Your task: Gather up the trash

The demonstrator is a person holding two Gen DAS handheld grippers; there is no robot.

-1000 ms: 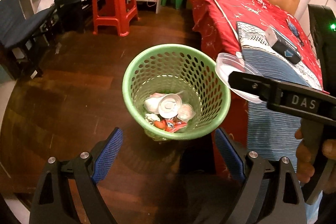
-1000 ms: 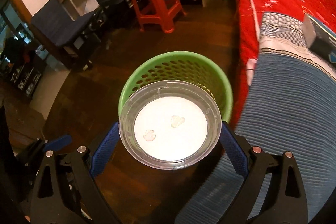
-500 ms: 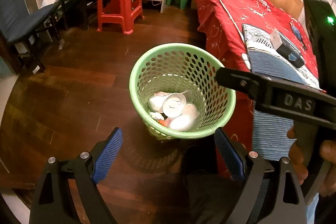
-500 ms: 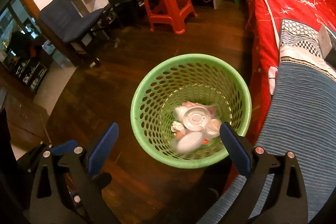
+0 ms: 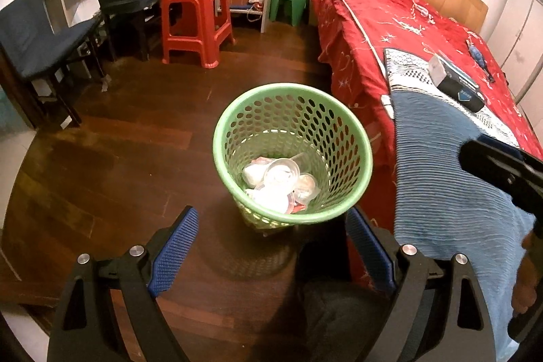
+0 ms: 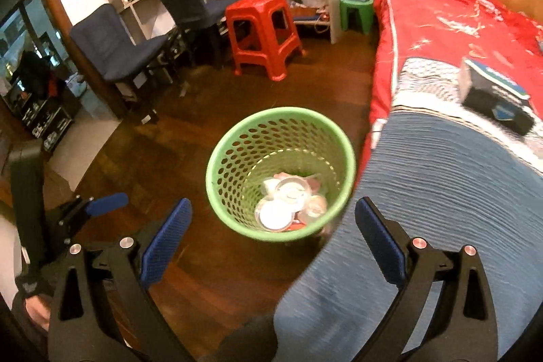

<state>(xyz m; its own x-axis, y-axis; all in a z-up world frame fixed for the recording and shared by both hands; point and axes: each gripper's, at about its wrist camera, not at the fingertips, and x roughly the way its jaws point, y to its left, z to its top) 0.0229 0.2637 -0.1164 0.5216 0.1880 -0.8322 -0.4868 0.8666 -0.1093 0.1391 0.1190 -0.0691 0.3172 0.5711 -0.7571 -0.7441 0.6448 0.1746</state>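
So both claws are spread wide with nothing in them right now: the left gripper (image 5: 271,246) and the right gripper (image 6: 273,243) each hang over the green perforated wastebasket (image 5: 353,138), which sits on the dark wood floor (image 5: 118,158) right against the red-covered bed (image 5: 390,22). The trash is down in the bottom of the basket: a round clear plastic lid (image 6: 273,215), a couple of small clear cups (image 5: 283,170), plus some white and red scraps I can't really identify through the blur. That stuff looks featherweight and flimsy, thin plastic that'd crumple or squirt out if squeezed hard, so I'd pinch a rim edge gently. If the basket itself needs moving, it's light but stiffer; grab the rolled rim, not the holey wall, which probably flexes.
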